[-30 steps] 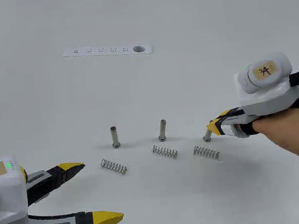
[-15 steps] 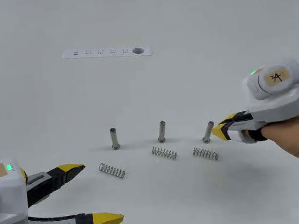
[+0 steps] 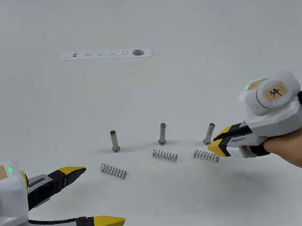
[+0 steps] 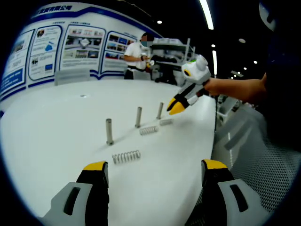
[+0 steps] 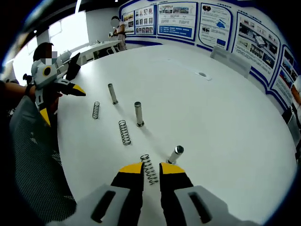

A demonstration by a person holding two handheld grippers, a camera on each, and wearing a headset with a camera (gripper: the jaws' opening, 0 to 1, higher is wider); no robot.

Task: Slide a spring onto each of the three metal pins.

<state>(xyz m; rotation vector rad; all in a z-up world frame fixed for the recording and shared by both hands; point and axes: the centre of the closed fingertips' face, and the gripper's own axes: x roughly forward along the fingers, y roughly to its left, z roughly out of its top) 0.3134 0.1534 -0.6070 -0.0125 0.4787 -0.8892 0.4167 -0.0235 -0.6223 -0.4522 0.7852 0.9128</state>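
Observation:
Three metal pins stand upright in a row on the white table: left (image 3: pixel 114 141), middle (image 3: pixel 162 134), right (image 3: pixel 209 133). In front of each lies a spring: left (image 3: pixel 114 170), middle (image 3: pixel 165 155), right (image 3: pixel 206 156). My right gripper (image 3: pixel 217 147) is low at the right spring's right end. In the right gripper view its jaws (image 5: pixel 151 170) stand a narrow gap apart, and the near end of that spring (image 5: pixel 148 165) lies in the gap beside the right pin (image 5: pixel 175 154). My left gripper (image 3: pixel 95 195) hovers wide open and empty near the front left, short of the left spring (image 4: pixel 126 157).
A white power strip (image 3: pixel 106 54) lies flat at the far side of the table. The table's near edge runs just behind both grippers. People stand far back in the room beyond the table.
My right gripper has drawn back from the right pin and dropped toward the right spring's end. The pins, springs and left gripper have stayed put.

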